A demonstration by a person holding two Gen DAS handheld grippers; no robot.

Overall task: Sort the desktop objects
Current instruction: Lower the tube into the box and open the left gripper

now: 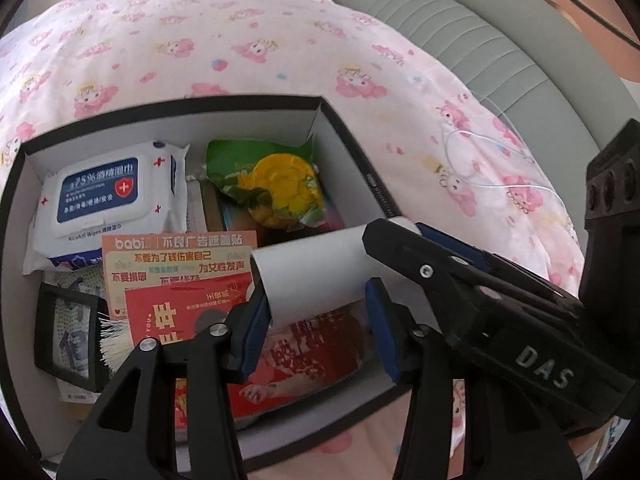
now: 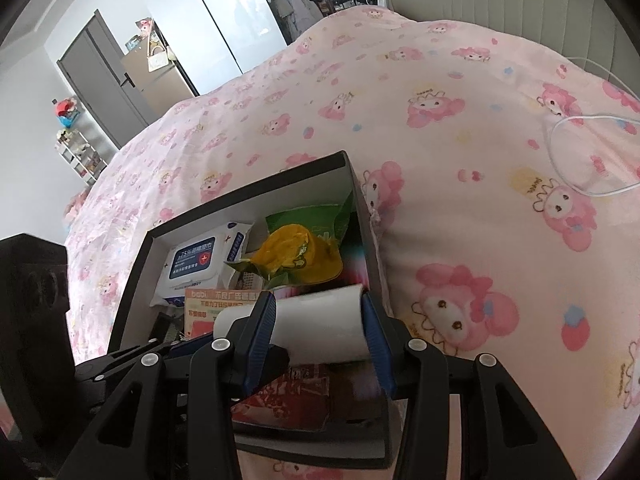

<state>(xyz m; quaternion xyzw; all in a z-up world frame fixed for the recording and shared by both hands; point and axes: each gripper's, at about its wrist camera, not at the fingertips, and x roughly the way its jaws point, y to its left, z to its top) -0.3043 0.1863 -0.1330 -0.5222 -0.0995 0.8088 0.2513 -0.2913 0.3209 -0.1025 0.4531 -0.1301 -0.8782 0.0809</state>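
Both tongs (image 1: 316,320) (image 2: 320,336) clamping roll (image 1: 312,276) above box rim (image 1: 348,136).

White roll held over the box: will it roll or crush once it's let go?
White roll looks cylindrical and smooth, so it would probably roll on the slick red leaflet. It seems a thin, light tube, held by both grippers, so hard squeezing may dent it.

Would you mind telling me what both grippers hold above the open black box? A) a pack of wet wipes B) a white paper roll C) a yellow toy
B: the left gripper and right gripper each clamp the white paper roll.
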